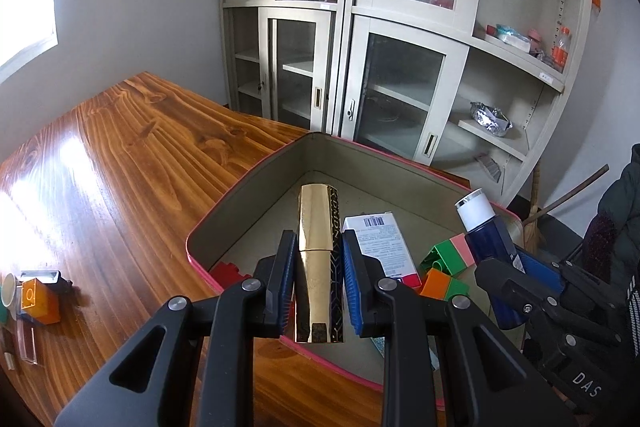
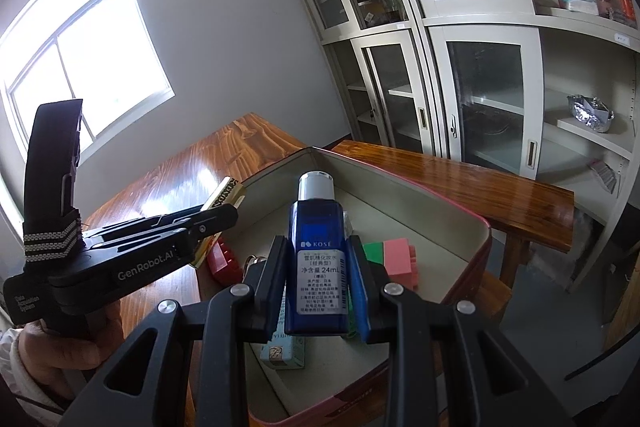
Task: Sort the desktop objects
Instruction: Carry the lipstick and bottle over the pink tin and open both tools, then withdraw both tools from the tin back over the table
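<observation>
My left gripper point(image 1: 318, 259) is shut on a gold lipstick tube point(image 1: 318, 267), held over the near rim of a pink tin box point(image 1: 224, 199) on the wooden table point(image 1: 120, 155). From the right wrist, the same left gripper point(image 2: 208, 223) shows at the left with the gold lipstick tube point(image 2: 224, 197) sticking out. A blue bottle point(image 2: 316, 267) with a silver-white cap is clamped in my right gripper point(image 2: 318, 281), above the pink tin box point(image 2: 452, 227). The left wrist view catches that blue bottle point(image 1: 486, 231) at its right.
Inside the box lie a white carton point(image 1: 380, 243), green, pink and orange blocks point(image 1: 448, 259) and a red block point(image 2: 224, 261). Small items, among them an orange block point(image 1: 38, 301), sit on the table's left. Glass-door cabinets point(image 1: 360, 27) stand behind. A hand point(image 2: 52, 355) holds the left gripper.
</observation>
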Available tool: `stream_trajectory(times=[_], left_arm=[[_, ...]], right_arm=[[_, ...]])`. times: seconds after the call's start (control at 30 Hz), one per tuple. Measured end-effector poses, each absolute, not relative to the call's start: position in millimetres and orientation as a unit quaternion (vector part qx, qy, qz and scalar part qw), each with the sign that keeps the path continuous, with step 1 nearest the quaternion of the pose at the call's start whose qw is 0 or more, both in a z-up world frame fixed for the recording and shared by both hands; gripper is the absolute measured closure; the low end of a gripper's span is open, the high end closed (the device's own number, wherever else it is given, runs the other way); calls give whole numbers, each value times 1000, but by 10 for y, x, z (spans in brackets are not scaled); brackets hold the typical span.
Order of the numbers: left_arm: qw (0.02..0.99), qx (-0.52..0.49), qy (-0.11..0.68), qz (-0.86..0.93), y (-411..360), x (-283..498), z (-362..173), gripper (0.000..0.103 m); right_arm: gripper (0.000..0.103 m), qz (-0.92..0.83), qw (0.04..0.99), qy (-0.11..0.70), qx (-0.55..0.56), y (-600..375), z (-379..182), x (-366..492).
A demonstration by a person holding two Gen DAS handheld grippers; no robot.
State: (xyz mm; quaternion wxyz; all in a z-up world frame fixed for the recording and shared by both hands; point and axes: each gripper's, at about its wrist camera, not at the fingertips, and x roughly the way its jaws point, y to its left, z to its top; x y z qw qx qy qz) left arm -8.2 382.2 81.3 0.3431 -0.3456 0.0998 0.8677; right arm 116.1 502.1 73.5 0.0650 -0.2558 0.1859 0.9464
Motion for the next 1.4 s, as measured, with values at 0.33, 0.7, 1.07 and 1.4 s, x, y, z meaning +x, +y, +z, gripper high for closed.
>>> stream_trajectory(times=[0.33, 0.7, 1.07, 1.4], left_arm=[[343, -348, 101, 867, 3843, -89, 796, 78], [345, -346, 104, 866, 3889, -86, 804, 78], [326, -326, 95, 882, 3787, -79, 870, 33], [314, -334, 85, 885, 3591, -109, 856, 33]], right_arm=[[71, 946, 67, 190, -256, 5014, 723, 1169], [71, 945, 70, 193, -254, 5017, 727, 1182], [39, 942, 77, 206, -252, 5048, 747, 1212], [37, 943, 68, 203, -256, 4944, 775, 1177]])
